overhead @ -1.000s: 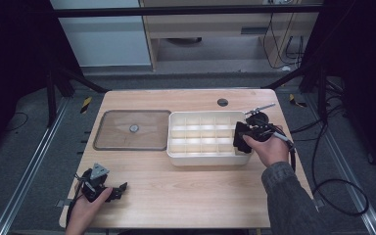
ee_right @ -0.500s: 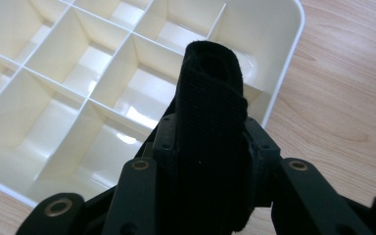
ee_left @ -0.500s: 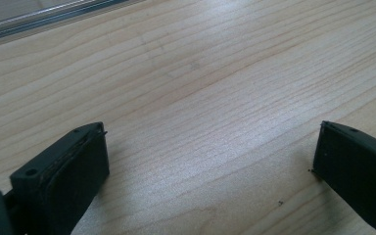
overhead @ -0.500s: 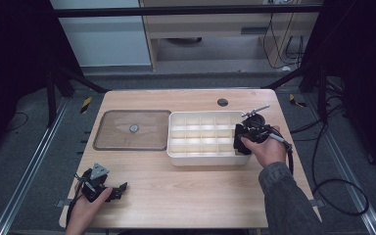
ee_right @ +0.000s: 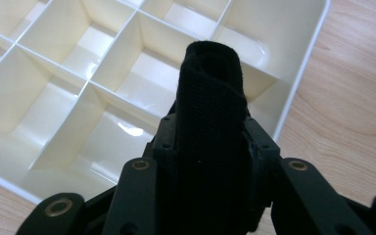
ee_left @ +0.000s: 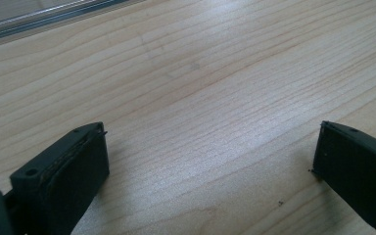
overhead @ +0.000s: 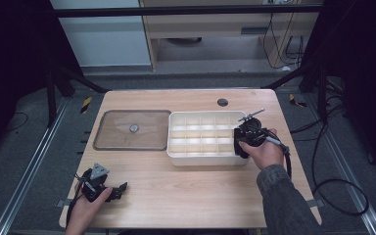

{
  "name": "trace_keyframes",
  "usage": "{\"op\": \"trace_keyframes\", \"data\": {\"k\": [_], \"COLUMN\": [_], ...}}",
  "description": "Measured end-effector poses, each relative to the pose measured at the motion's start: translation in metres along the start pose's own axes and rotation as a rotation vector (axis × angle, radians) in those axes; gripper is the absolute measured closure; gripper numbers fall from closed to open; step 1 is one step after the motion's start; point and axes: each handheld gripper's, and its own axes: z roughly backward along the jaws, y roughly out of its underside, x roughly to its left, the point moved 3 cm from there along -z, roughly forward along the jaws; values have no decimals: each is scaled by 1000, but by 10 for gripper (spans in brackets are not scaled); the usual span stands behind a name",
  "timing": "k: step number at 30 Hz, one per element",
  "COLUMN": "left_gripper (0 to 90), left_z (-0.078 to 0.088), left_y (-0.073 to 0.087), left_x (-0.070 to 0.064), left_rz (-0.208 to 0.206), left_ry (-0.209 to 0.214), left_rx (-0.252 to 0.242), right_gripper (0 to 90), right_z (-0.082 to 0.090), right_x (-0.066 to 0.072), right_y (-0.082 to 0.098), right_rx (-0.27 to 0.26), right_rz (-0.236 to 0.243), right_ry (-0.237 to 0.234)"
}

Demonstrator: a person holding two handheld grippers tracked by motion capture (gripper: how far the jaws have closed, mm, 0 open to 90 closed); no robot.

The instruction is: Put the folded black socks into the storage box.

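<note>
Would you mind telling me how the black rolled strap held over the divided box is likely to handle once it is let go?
The black rolled strap looks woven and soft, so probably light and floppy. Its textured surface suggests little slipping in the right claw. Released into the divided box, it may loosen.

A: The table [overhead: 191,196] is pale wood with fine brown grain lines running across it.

B: And the compartment tray [overhead: 206,159] right of centre in the high view?

A: Cream-white, walls and dividers alike, with glossy highlights. The right gripper [ee_right: 210,127] at the bottom of its own view is black, with 2 brass-coloured rivets, and the ribbed strap [ee_right: 210,98] between its jaws is black, finely woven.

B: The lid [overhead: 132,129] to the left?

A: Clear, brownish over the wood, with a grey knob. The left gripper [ee_left: 210,161] is matte black.
</note>
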Motion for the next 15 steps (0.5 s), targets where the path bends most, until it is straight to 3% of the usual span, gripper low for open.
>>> {"op": "trace_keyframes", "data": {"k": [15], "left_gripper": [0], "left_z": [0], "left_y": [0], "left_x": [0], "left_rz": [1], "left_ry": [1], "left_rx": [0], "right_gripper": [665], "right_z": [-7], "right_x": [1], "right_y": [6], "right_rx": [40], "right_rz": [-37], "right_ry": [-26]}}
